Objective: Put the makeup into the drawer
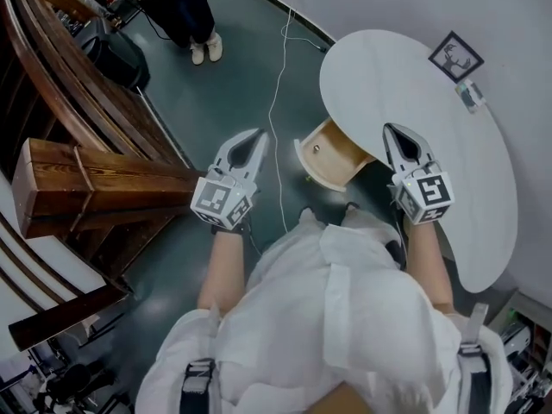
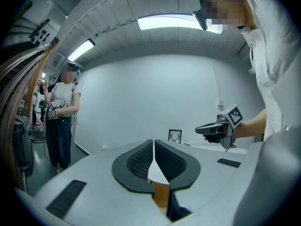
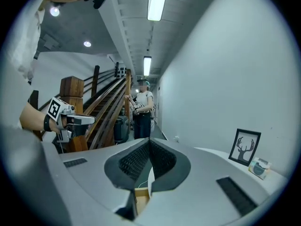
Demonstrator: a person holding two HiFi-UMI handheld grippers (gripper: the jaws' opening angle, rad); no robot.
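The makeup, a small pale teal box [image 1: 470, 96], lies on the white round table [image 1: 405, 84] by the wall, beside a framed deer picture [image 1: 455, 56]; the right gripper view shows the box [image 3: 258, 167] at the far right. The wooden drawer [image 1: 332, 155] stands pulled out under the table's left edge. My left gripper [image 1: 259, 136] hovers left of the drawer, its pads together with nothing between them. My right gripper [image 1: 392, 129] hovers over the table's near edge, right of the drawer, also shut and empty. Both are held high and point roughly level.
A white cable [image 1: 278, 84] runs across the dark floor past the drawer. A wooden beam [image 1: 95, 188] and stair rails [image 1: 52, 67] fill the left side. Another person [image 1: 185, 11] stands at the far end of the floor.
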